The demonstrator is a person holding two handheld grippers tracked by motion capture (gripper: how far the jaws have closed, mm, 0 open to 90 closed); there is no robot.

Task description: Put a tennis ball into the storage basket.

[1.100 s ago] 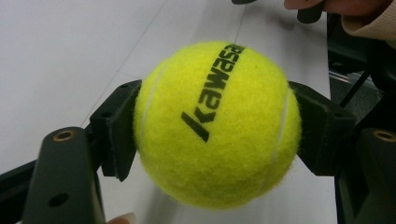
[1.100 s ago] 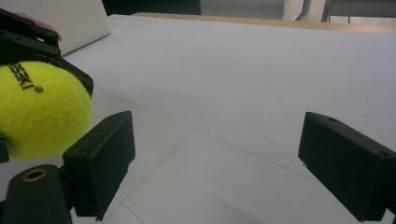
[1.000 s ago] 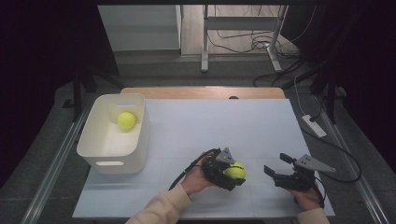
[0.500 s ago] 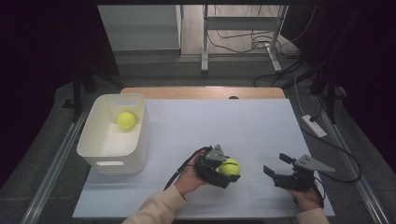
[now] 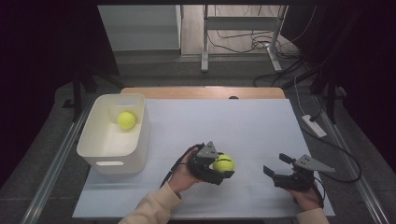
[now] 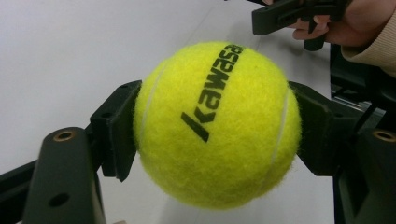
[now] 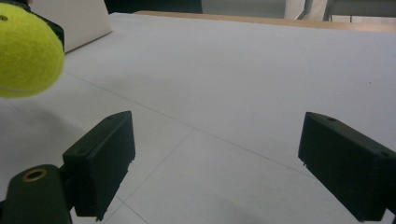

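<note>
Counter point(image 5: 243, 121), white-topped, carrying all items; positions are given relative to the white bin point(image 5: 113, 135). The bin stands at the counter's left edge and holds one yellow tennis ball point(image 5: 126, 120). To the right of the bin and nearer the person, the left tongs point(image 5: 223, 164) are clenched on a second tennis ball point(image 6: 217, 123) printed "kawasa", its pads pressing both sides. Farther right of the bin, well apart, the right tongs point(image 5: 275, 164) stand released, nothing between them.

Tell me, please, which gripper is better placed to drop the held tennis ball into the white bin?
Left. The left gripper already clamps the tennis ball and sits nearer the white bin; the right gripper is open and farther away.
</note>
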